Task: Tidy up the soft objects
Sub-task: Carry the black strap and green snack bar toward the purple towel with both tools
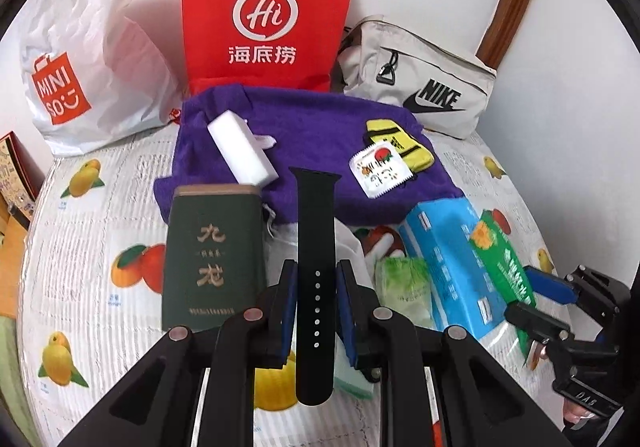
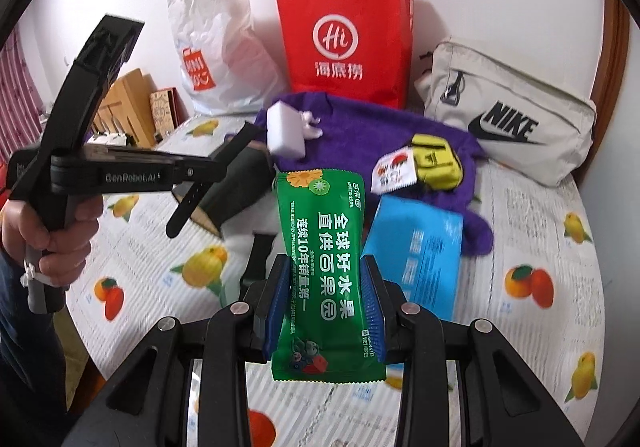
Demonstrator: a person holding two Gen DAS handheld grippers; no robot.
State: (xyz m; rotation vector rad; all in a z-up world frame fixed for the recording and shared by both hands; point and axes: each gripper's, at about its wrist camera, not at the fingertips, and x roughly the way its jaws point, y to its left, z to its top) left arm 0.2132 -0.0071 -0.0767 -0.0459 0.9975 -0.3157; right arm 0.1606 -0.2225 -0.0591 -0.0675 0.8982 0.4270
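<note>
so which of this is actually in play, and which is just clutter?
In play: watch strap in left gripper; wipes pack in right gripper; purple towel; sponge.
Clutter: red bag; Miniso bag; Nike pouch; green box.

Your left gripper [image 1: 316, 299] is clamped on the black watch strap [image 1: 315, 287], and your right gripper [image 2: 329, 303] pinches the green wet-wipes pack [image 2: 326, 275], both raised.
</note>
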